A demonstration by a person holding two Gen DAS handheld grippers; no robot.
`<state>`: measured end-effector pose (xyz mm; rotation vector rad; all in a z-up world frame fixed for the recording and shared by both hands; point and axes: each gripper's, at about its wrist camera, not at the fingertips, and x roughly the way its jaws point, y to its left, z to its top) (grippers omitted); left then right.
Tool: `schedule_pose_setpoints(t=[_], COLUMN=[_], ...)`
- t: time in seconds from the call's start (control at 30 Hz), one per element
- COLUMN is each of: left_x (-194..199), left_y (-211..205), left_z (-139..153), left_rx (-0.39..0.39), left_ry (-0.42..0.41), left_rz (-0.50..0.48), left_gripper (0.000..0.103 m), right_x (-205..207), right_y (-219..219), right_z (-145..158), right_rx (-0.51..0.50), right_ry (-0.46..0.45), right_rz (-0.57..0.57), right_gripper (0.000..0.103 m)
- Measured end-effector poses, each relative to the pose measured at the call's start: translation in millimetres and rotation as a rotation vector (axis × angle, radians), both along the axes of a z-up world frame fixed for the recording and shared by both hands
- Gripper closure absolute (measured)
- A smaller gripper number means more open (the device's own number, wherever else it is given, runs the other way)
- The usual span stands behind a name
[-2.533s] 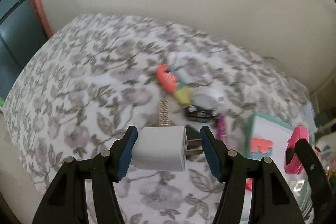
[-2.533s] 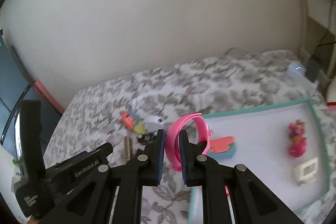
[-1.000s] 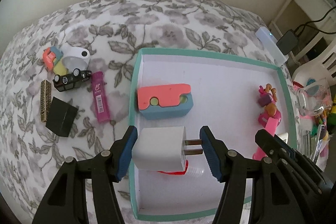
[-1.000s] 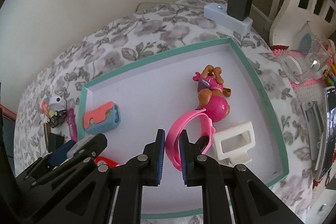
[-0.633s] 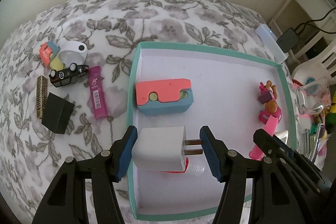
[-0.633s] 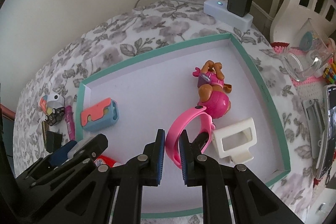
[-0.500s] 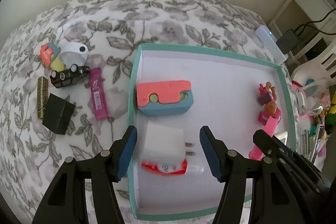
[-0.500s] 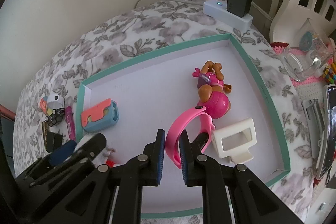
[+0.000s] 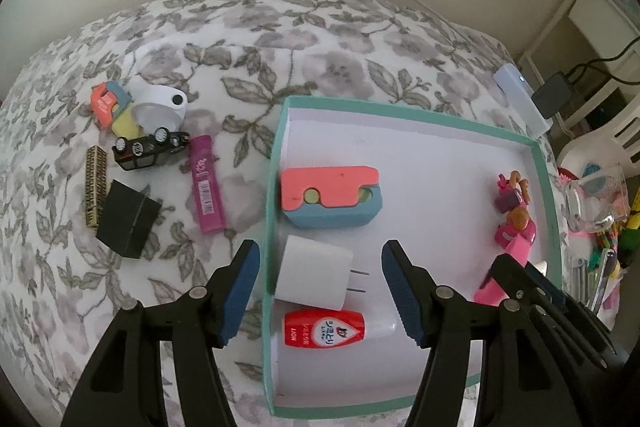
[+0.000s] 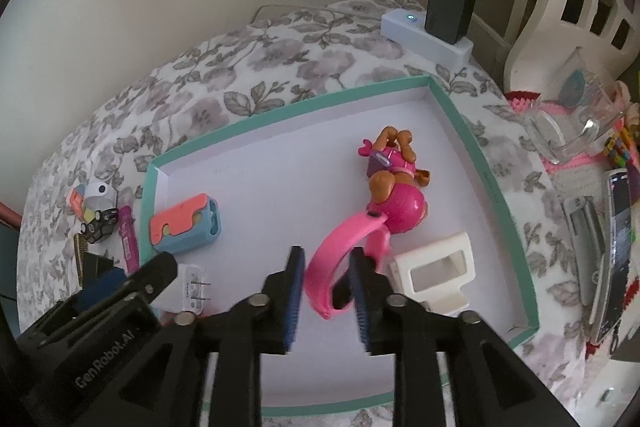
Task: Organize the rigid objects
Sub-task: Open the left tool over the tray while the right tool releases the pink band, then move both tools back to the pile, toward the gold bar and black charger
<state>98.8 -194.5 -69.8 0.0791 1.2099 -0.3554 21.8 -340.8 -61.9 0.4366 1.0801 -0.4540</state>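
Floral bedspread with teal tray: left gripper spread above rigid, light charger; right gripper jaws opening around stiff pink band, graspable across its rim

The left gripper is opening, the white charger dropped into the tray; right gripper is opening off the pink band.

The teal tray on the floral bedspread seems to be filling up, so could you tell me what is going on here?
A person with a gripper in each hand is sorting small things into the teal tray. The left gripper stands open over a white charger plug lying in the tray. The right gripper has jaws opening around a pink wristband. Several items, such as a magenta tube, wait on the bedspread.
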Motion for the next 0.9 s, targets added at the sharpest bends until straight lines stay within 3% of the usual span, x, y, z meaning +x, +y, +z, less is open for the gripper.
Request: schedule_pose_setpoints(t=[0.23,0.37,0.9], left_x=[4.1,7.8,20.6], left_y=[8.2,15.6,46.8], left_z=[1.8,1.6,-3.5], left_rx=[0.007,0.008,0.014], left_ry=[-0.004,-0.003,0.017], left_rz=[0.037,0.074,0.205], left_gripper=[0.033,0.015,0.011], right_x=[-0.5,-0.4,-0.6], right_y=[1.7,3.1,4.3], right_z=[5.7,6.1,6.8], right_rx=[-0.026,-0.038,-0.088], right_ry=[-0.013,-0.016,-0.022], right_rz=[-0.003,-0.007,-0.013], right_gripper=[0.047,0.034,0.000])
